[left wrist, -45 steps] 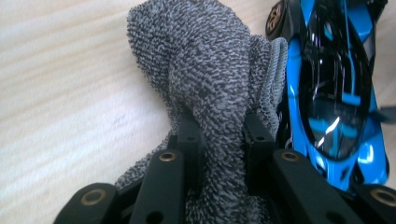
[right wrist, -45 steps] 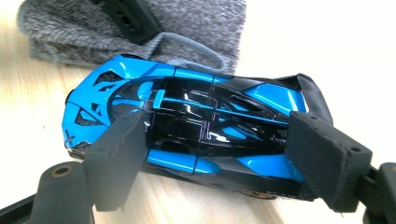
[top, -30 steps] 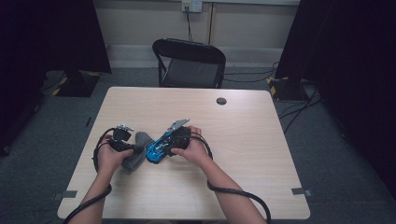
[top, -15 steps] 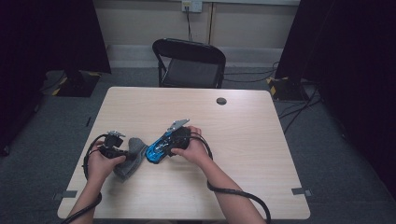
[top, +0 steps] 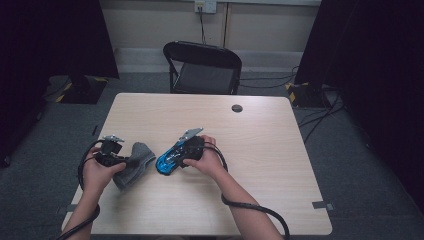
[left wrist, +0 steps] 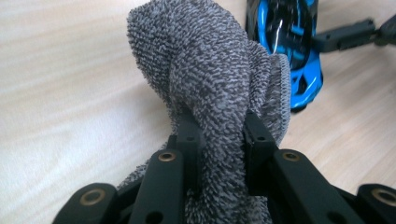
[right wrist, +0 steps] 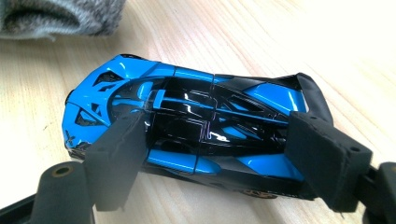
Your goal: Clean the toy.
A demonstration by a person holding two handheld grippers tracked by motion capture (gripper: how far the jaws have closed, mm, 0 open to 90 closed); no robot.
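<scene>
On table, left of centre: blue toy car [top: 170,159], grey cloth [top: 134,163] just beside it.
Left gripper [top: 131,161]: clenched on cloth.
Right gripper [top: 176,156]: jaws wide, clamping car's sides.

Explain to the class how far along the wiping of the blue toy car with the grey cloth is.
Done: the left gripper is shut on the grey cloth, and the right gripper clamps the blue toy car on the table. In hand: cloth and car sit apart. Left: probably bringing the cloth onto the car and wiping it.
</scene>
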